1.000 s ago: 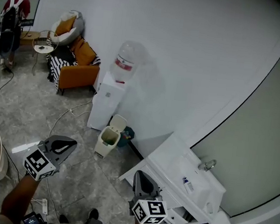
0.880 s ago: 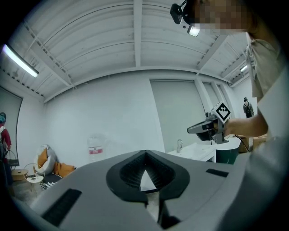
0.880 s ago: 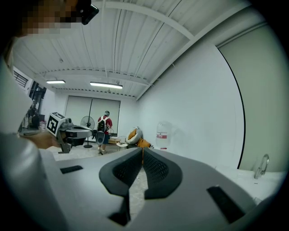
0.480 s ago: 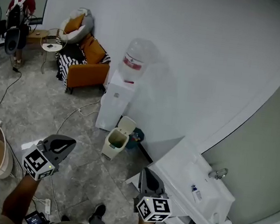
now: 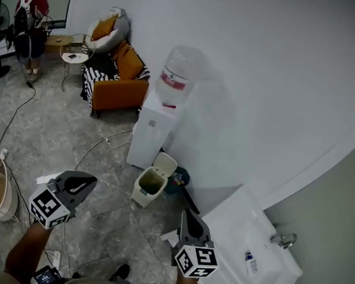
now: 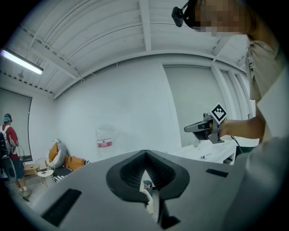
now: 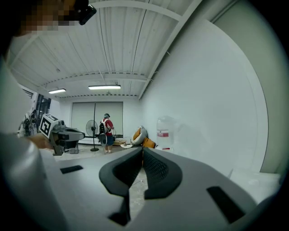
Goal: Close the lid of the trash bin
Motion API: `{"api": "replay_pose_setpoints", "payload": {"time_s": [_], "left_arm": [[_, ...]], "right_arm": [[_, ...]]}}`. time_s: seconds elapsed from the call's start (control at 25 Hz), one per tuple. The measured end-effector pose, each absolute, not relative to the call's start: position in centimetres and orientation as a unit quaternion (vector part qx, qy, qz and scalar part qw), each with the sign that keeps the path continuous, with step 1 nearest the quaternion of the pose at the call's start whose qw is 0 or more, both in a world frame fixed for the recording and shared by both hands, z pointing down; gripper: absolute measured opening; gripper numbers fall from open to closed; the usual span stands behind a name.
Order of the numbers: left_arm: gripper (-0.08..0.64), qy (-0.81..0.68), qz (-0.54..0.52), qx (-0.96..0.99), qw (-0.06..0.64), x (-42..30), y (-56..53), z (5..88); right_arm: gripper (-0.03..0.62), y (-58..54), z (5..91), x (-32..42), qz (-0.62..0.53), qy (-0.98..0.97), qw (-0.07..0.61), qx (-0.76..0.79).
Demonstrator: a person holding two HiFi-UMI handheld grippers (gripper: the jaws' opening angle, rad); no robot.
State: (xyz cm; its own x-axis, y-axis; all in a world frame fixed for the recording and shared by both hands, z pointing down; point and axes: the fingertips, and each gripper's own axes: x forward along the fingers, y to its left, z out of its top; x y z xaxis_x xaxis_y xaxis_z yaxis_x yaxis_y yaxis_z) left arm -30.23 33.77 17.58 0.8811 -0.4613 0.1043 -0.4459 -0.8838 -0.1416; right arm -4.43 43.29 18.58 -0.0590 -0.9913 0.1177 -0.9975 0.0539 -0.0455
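Head view puts the small cream plastic trash bin [image 5: 149, 188] at the middle of the frame, on the grey stone floor [image 5: 50, 135] just below the tall white water dispenser [image 5: 151, 133], with its flap lid [image 5: 164, 163] standing up at the back and the mouth open. Your left gripper [image 5: 77, 185] hangs at lower left of the frame, well apart from the bin and to its left. Your right gripper [image 5: 188, 219] sits at lower centre, below and right of the bin and nearer to it, beside the white sink cabinet [image 5: 243, 233]. Neither claw touches the bin. In the left gripper view your left gripper [image 6: 145, 153] has its jaws pressed together at the tips with nothing held, and a sliver of the cream bin [image 6: 147, 194] shows through the gap lower down. In the right gripper view your right gripper [image 7: 142, 151] is likewise closed and empty. Compared with a second ago, the bin has slid a little right and down in the head view and the sink cabinet has drifted toward the lower right corner, while both grippers hold much the same places and the lid stands raised as before.
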Motion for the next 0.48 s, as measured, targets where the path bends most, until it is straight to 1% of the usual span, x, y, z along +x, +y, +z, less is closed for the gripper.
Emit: {"api": "replay_pose_setpoints", "payload": {"time_s": [0.48], "left_arm": [[0.012,0.249,-0.083,-0.963,0.066,-21.0,30.2,17.0]], "right_arm": [[0.023,38.4,19.1,4.8,0.069,-0.742,0.013,0.667]]}}
